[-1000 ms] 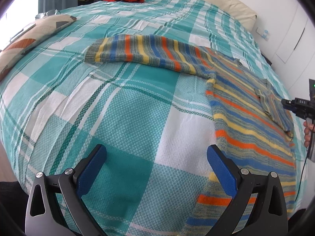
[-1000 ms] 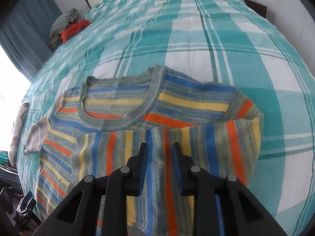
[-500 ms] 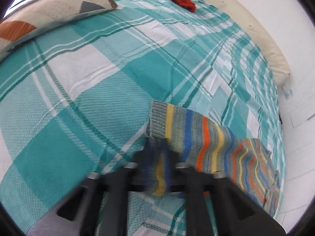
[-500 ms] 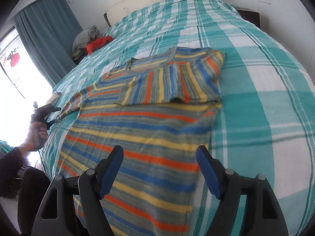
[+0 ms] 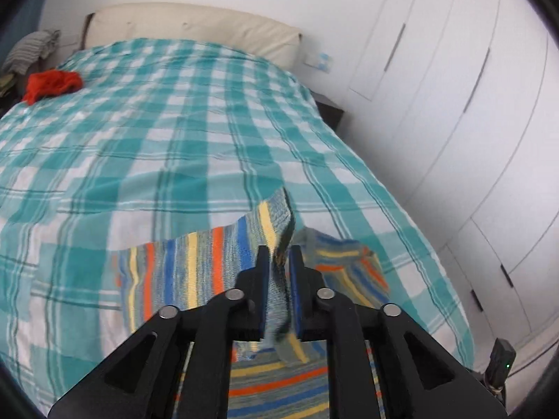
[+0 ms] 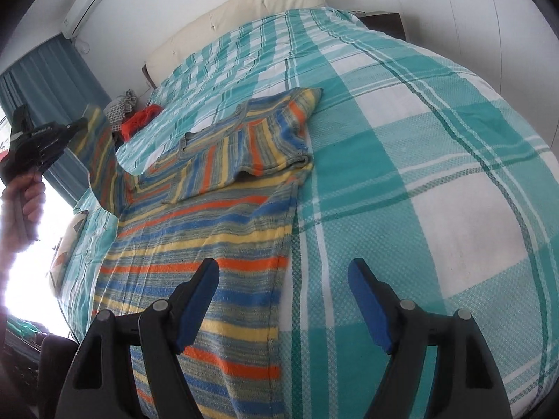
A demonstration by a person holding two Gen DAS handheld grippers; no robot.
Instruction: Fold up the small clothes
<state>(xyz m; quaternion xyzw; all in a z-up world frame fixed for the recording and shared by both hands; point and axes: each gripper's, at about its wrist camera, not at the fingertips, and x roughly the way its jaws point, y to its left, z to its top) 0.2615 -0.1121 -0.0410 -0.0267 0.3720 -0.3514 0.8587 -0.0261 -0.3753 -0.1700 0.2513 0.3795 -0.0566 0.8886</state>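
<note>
Sweater (image 6: 209,237) sleeve (image 5: 195,272) lifts in our clamped left gripper (image 5: 279,265); our right gripper (image 6: 283,300) gapes wide over bare bedspread (image 6: 436,181) beside its edge, cuff hidden.

Teal plaid bedspread (image 5: 157,146), cream headboard (image 5: 188,24), red cloth (image 5: 52,83), white wardrobe (image 5: 464,111)

Left tongs (image 5: 279,262) clamped and raised, right tongs (image 6: 283,300) spread wide

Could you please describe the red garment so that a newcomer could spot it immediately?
Start at the checked teal bedspread and follow it to the corner by the cream headboard. The red garment lies crumpled there, plain red, unlike the striped sweater.
</note>
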